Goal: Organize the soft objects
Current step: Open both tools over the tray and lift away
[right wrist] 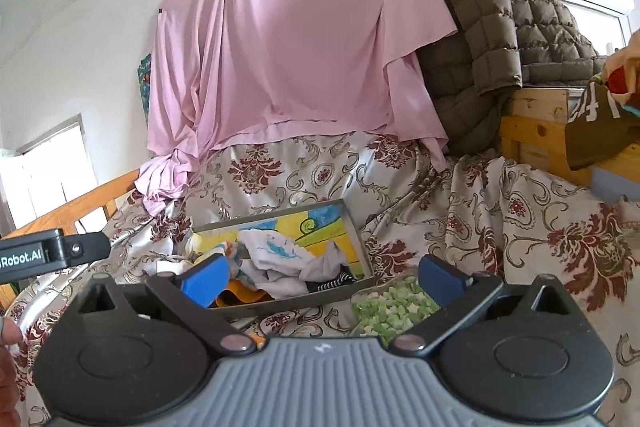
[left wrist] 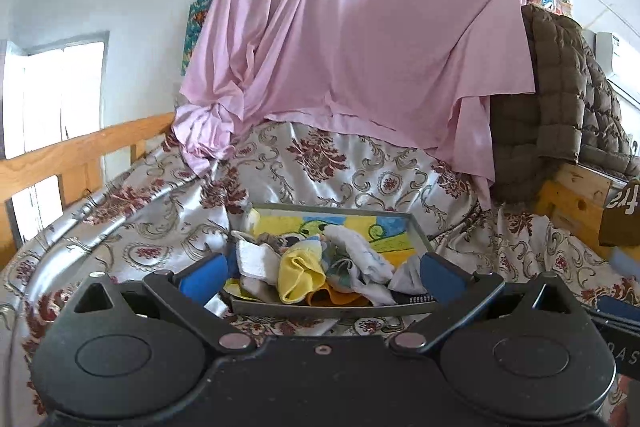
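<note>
The left gripper (left wrist: 322, 273) is held spread wide, nothing between its blue pads (left wrist: 204, 275), and the cloth pile (left wrist: 316, 271) is seen dead ahead at 12 o'clock, framed by the gap. The pile sits in the near end of the tray (left wrist: 332, 309), which rests on the bedspread (left wrist: 120, 227) with its long axis running away from the tongs toward 12. A yellow cloth (left wrist: 298, 277) lies nearest, at the pile's centre.

The right gripper (right wrist: 320, 277) is likewise held spread and empty. From it the tray (right wrist: 358, 239) is seen toward 11 o'clock, angled, and a green-and-white patch (right wrist: 394, 309) lies close by at 1 o'clock.

The left is judged the nearer and squarer to the pile, so a straight reach forward is likely called for
</note>
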`<state>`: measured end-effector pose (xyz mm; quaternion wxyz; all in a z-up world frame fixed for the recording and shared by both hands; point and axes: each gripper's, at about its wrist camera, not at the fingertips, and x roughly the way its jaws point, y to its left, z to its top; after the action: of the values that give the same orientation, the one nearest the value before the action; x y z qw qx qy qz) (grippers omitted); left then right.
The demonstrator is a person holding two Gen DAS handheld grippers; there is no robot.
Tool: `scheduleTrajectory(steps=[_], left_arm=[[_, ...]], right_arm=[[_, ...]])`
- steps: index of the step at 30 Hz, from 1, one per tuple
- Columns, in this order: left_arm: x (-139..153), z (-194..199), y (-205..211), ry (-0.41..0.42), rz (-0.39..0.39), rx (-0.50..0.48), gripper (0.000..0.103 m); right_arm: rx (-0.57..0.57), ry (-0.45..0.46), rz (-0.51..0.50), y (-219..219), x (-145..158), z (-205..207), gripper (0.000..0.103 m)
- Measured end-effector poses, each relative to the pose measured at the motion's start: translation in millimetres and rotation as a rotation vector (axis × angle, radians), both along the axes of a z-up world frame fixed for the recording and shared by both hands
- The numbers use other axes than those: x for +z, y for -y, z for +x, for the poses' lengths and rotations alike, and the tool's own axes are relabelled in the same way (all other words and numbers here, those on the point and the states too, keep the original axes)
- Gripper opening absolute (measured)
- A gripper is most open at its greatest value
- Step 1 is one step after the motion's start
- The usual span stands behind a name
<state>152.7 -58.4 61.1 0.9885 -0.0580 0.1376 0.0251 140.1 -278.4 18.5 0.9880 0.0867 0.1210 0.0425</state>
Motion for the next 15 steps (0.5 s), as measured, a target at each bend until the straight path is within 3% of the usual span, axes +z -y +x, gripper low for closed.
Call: scheduleTrajectory(steps=[4, 9, 15], left_arm=[[-2.4, -17.8, 1.2, 0.026, 0.042, 0.06, 0.102], [-10.8, -41.1, 0.6, 0.038, 0.099, 0.068, 0.102], [-26.9, -59.2, -11.4, 0.0, 0.082, 0.067, 0.102]], right_arm=[[-0.007, -0.001, -0.001, -1.6, -2.9, -10.0, 0.103], [-0.014, -0.013, -0.015, -8.7, -6.9, -25.4, 0.103], [-0.036, -0.039, -0.032, -20.8, -14.9, -44.2, 0.103]])
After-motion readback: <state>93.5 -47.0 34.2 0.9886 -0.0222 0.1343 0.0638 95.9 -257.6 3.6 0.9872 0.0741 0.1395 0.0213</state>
